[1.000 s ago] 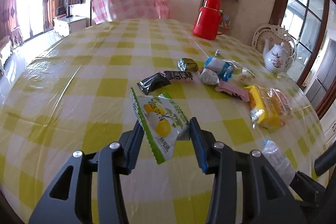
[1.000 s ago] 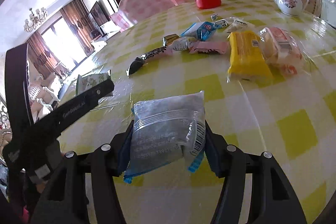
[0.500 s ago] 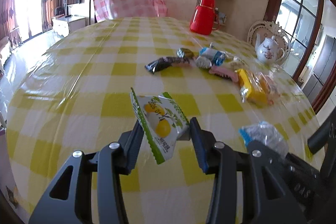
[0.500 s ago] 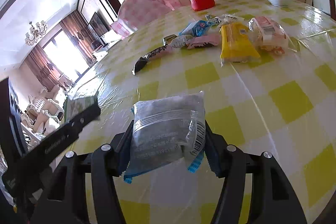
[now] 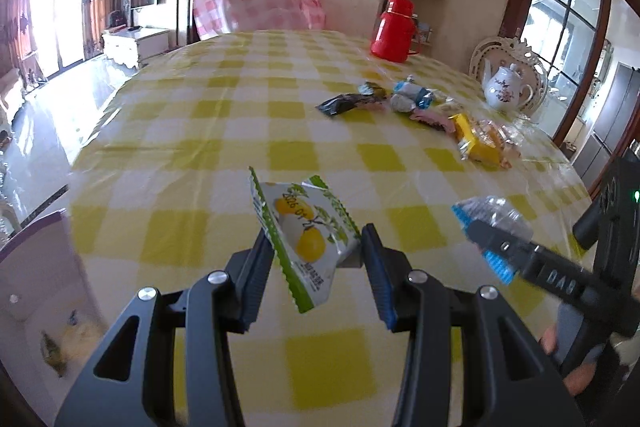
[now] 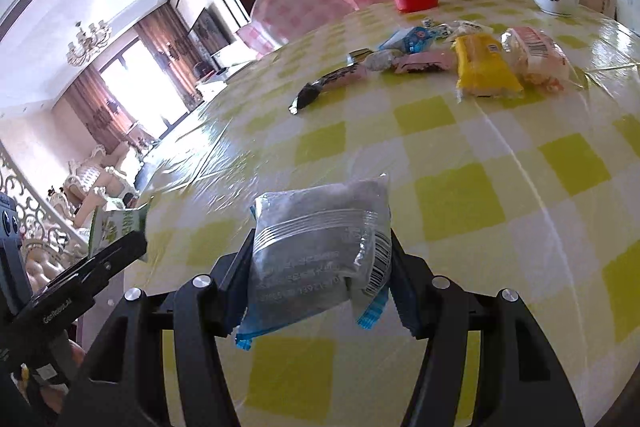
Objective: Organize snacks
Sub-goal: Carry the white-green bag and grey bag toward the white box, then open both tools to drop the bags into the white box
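Snack packets: green-and-white lemon-print sachet [image 5: 306, 241] pinched in left gripper [image 5: 318, 259], tilted; grey clear-wrapped packet with blue edging [image 6: 320, 255] clamped in right gripper [image 6: 320, 267]. Both held above yellow-checked plastic-covered table [image 5: 192, 163]. Remaining wrapped snacks [image 6: 424, 63] lie well ahead. White box [image 5: 44, 307] sits lower-left, nearer left gripper, probably the drop point.

The yellow-checked table [image 5: 224, 131] carries a snack pile [image 5: 424, 111] far ahead of both tongs — red thermos [image 5: 394, 29] and white teapot [image 5: 505, 87] beyond it.
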### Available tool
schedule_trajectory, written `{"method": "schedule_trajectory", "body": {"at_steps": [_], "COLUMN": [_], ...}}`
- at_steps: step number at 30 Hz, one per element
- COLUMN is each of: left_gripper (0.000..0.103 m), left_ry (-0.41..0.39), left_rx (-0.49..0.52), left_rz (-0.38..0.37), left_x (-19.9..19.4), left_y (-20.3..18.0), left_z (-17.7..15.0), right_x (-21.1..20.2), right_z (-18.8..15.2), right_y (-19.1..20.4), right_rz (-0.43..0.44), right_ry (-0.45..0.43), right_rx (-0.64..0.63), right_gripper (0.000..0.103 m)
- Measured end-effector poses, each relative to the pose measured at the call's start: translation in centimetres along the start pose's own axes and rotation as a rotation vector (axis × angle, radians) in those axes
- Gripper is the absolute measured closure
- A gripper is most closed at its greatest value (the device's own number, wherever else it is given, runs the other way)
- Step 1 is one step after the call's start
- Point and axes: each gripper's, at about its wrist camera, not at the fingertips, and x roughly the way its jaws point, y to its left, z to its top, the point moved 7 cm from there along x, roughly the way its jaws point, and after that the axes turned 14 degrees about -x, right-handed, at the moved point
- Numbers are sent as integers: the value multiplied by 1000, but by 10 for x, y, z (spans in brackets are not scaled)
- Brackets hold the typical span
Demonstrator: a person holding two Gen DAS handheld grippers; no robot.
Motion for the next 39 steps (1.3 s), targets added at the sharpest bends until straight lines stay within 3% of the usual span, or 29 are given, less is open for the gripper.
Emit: {"method": "schedule_trajectory", "body": {"at_steps": [8,19,29,35,38,39], "left_gripper": [57,56,56,56,46,31], "left_ry": [-49,-56,57,79,86,86], "left_rx": [-51,-133,-85,-58,-74,-85], "left_rz": [74,168,322,472,530,560], "left_x": [-39,-53,-54,-62,-65,-65], "left_y": [69,152,211,253,272,277], "left_z": [9,29,25,23,23,24], "right_x": [4,12,19,26,26,25], "right_z": [-7,-19,-51,-89,-108,-112], "right_y": [45,138,266,328,357,362], "right_rz": [62,179,342,439,519,544], "right_ry": [19,42,99,178,220,230], "right_rx": [-83,-270,-550,-716,-761,-769], "right_gripper": [44,44,44,44,39,32]}}
